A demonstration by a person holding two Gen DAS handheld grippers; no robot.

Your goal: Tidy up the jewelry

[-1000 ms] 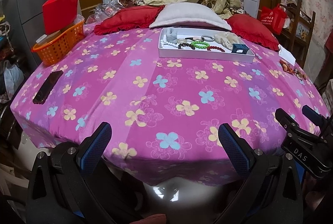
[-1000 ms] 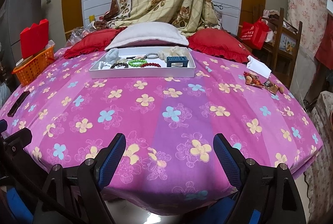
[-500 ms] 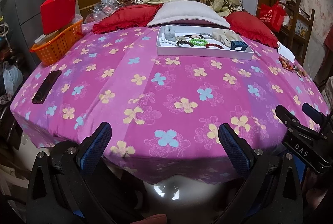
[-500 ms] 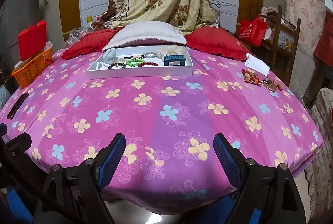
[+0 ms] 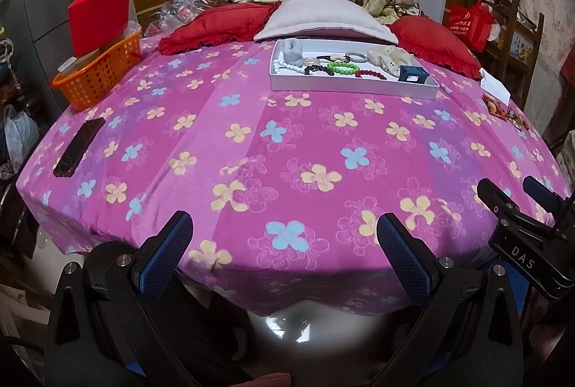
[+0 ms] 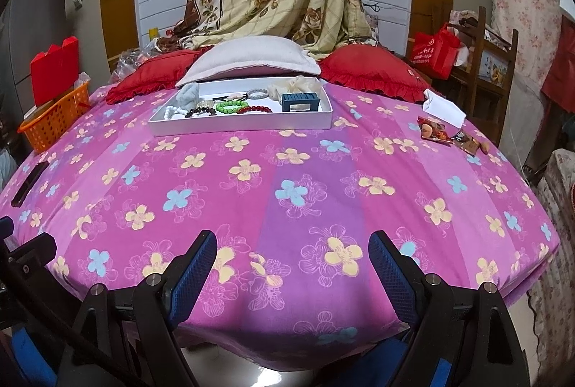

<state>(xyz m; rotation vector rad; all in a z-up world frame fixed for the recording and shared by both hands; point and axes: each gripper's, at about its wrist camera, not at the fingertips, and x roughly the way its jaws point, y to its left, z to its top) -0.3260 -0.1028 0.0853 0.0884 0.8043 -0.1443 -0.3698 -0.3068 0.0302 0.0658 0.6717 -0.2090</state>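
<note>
A white tray [image 5: 345, 87] [image 6: 244, 128] sits far across the pink flowered bed cover, in front of the pillows. In it lie a white bead bracelet [image 5: 284, 66], a dark bead bracelet [image 5: 318, 69], a green bead bracelet [image 5: 343, 67] [image 6: 231, 106], a red bead bracelet [image 5: 370, 74] [image 6: 255, 109], hair ties, a grey scrunchie [image 6: 188, 94], a cream scrunchie [image 6: 294, 85] and a small blue rack [image 5: 413, 74] [image 6: 300, 102]. My left gripper [image 5: 284, 243] and right gripper [image 6: 293, 259] both hang open at the near edge of the bed, far from the tray, nothing between their fingers.
An orange basket [image 5: 97, 74] with a red box stands at the left edge. A black phone [image 5: 79, 146] lies on the cover at left. Snack packets [image 6: 445, 133] and a white paper [image 6: 444, 108] lie at right. Red and grey pillows [image 6: 251, 59] back the tray.
</note>
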